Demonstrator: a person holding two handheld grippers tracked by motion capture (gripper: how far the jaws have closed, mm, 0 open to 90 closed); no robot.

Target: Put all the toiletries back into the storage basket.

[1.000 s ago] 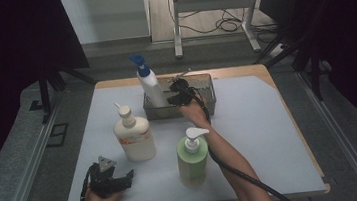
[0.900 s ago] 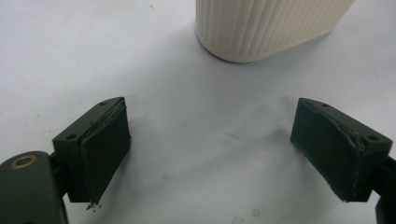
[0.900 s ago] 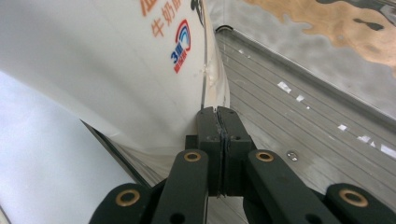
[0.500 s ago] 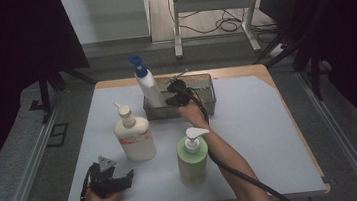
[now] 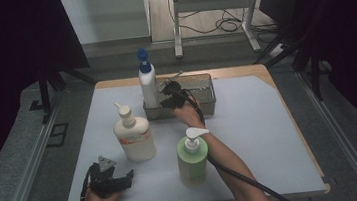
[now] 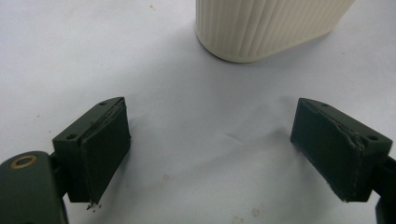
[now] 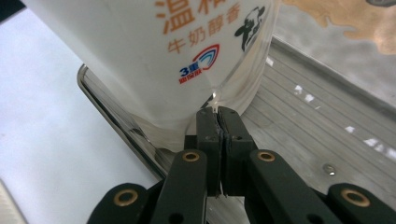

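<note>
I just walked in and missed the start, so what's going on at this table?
A person works with two handheld grippers. The right gripper, jaws shut with nothing between them, is at the metal tray, right beside the blue-capped white bottle standing in it. The left gripper rests open near the cream pump bottle. A green pump bottle stands on the table.

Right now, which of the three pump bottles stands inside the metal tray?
The white bottle with the blue pump, at the tray's left end. The cream bottle and green bottle stand on the mat.
</note>
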